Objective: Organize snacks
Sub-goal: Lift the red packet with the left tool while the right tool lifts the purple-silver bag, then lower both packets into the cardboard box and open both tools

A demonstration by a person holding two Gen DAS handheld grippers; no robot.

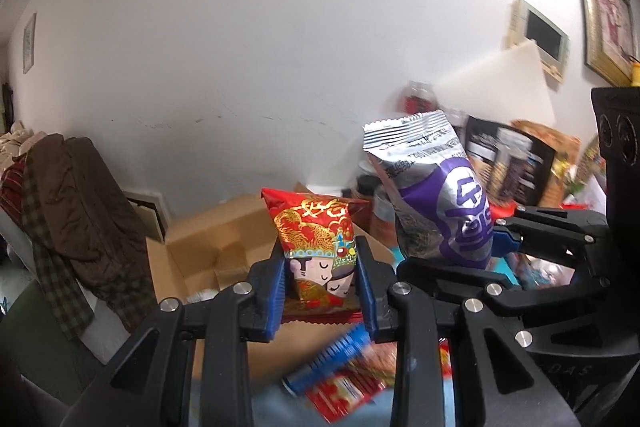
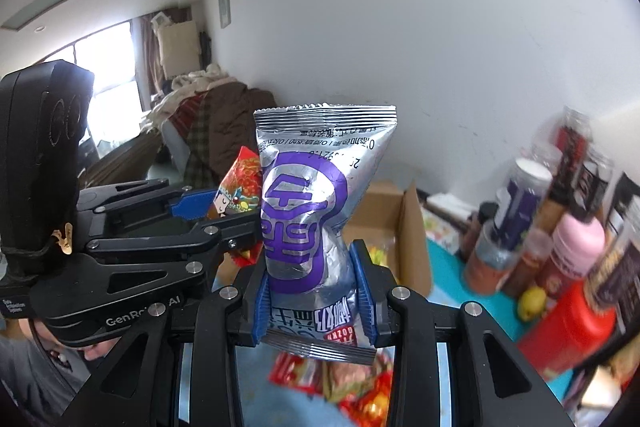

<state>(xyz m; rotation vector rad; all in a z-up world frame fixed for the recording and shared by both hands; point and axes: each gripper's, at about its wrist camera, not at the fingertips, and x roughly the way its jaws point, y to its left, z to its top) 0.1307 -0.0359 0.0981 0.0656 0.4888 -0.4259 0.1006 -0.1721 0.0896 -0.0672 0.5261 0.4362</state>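
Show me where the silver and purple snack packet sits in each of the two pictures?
Left wrist view: silver and purple packet right of centre, held by the right gripper.
Right wrist view: dead centre, clamped in that gripper.
Shared landmark: the cardboard box behind it.

Red-gold snack packet (image 1: 318,247) with cartoon faces stood upright, pinched at its lower half between blue pads. Silver-purple snack packet (image 2: 320,223) also stood upright, printed upside down, squeezed at its waist. Both were held clear above loose wrappers (image 2: 352,383) on the blue worktop.
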